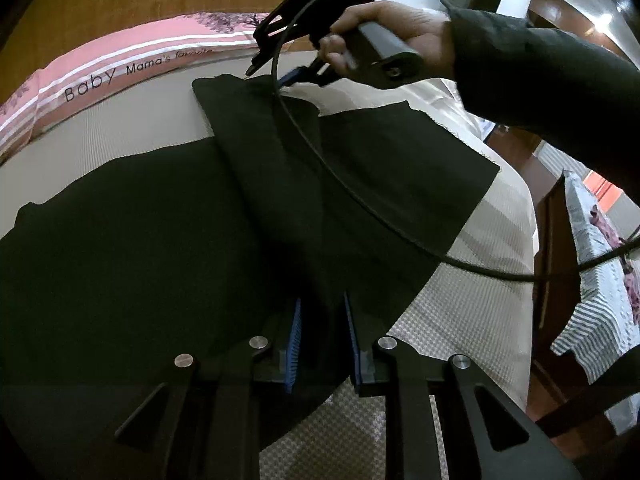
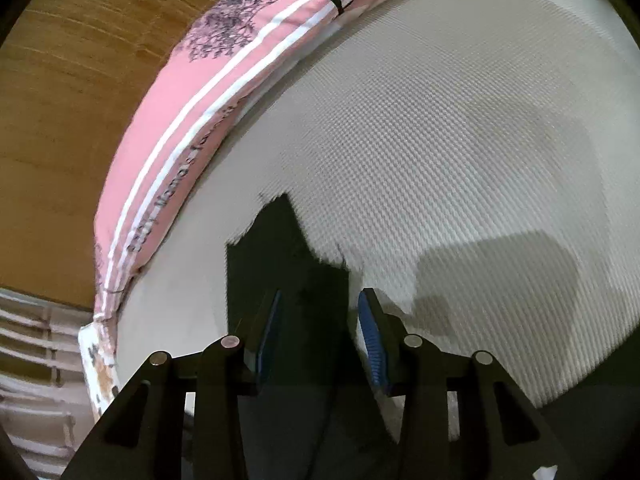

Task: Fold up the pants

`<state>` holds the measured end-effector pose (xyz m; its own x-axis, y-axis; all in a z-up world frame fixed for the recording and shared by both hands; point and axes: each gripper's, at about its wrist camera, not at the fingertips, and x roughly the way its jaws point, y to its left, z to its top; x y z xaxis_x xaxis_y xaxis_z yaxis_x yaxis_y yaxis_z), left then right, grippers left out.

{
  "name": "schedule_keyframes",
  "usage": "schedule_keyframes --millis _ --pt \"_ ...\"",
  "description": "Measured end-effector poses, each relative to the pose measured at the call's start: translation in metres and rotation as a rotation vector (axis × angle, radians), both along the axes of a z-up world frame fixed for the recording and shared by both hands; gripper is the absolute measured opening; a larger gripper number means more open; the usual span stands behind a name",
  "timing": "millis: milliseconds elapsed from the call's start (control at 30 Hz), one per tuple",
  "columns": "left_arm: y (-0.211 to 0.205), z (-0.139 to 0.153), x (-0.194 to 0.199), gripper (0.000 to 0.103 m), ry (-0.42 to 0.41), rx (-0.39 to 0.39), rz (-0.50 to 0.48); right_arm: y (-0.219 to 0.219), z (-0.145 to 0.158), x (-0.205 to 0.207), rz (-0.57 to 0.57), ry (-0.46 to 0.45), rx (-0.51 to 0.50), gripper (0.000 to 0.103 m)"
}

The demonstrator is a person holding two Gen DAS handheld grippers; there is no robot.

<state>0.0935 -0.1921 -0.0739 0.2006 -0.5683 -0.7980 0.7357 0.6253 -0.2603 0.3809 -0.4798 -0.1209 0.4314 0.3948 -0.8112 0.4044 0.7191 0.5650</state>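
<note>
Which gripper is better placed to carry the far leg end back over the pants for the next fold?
Right. The right gripper is at the far leg end of the black pants, fabric between its fingers. The left gripper sits at the near edge on the bed, better suited to anchoring.

left tool: bottom centre, jaws narrowly apart
right tool: bottom centre, jaws parted
hand: top centre, gripping handle

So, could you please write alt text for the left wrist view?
Black pants lie spread on a beige textured bedspread, fabric running between the left gripper fingers. Farther off, a hand holds the right gripper at a pant leg's end, near a pink striped pillow.
</note>
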Motion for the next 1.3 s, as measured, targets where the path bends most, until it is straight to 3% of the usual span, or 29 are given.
schedule_keyframes --millis 33,67,100,233,367,500,600,733,900,1000,1167,1300 --pt "0.000 0.000 0.001 0.020 0.003 -0.001 0.001 -0.001 0.000 0.002 -0.001 -0.009 0.005 0.023" --pt "0.000 -0.001 0.002 0.020 0.007 -0.002 0.003 -0.001 0.001 0.003 -0.005 -0.022 0.015 0.009" --pt "-0.002 -0.001 0.002 0.020 0.009 -0.001 0.005 0.000 0.003 0.003 0.001 -0.032 0.015 0.008" --pt "-0.004 0.000 0.002 0.020 0.005 0.008 0.007 0.004 0.031 -0.009 0.042 -0.113 -0.070 0.005" --pt "-0.008 0.003 0.001 0.018 -0.007 0.037 0.009 -0.015 0.064 -0.038 0.001 -0.174 -0.112 0.004" --pt "-0.014 0.005 -0.004 0.018 -0.054 0.061 -0.003 -0.053 0.099 -0.099 -0.081 -0.238 -0.170 0.004" --pt "-0.020 0.005 -0.009 0.018 -0.094 0.096 -0.020 -0.085 0.109 -0.161 -0.148 -0.232 -0.234 0.004" --pt "-0.030 0.006 -0.020 0.018 -0.170 0.150 -0.059 -0.118 0.089 -0.235 -0.256 -0.149 -0.252 0.004" --pt "-0.037 0.003 -0.025 0.018 -0.203 0.201 -0.080 -0.135 0.031 -0.304 -0.380 -0.014 -0.192 0.004" --pt "-0.039 0.004 -0.025 0.018 -0.214 0.225 -0.093 -0.134 0.022 -0.319 -0.408 -0.017 -0.184 0.003" --pt "-0.042 0.003 -0.027 0.018 -0.234 0.245 -0.103 -0.129 0.038 -0.327 -0.407 -0.073 -0.212 0.003" --pt "-0.044 0.004 -0.027 0.018 -0.231 0.247 -0.111 -0.132 0.027 -0.327 -0.410 -0.038 -0.224 0.003"
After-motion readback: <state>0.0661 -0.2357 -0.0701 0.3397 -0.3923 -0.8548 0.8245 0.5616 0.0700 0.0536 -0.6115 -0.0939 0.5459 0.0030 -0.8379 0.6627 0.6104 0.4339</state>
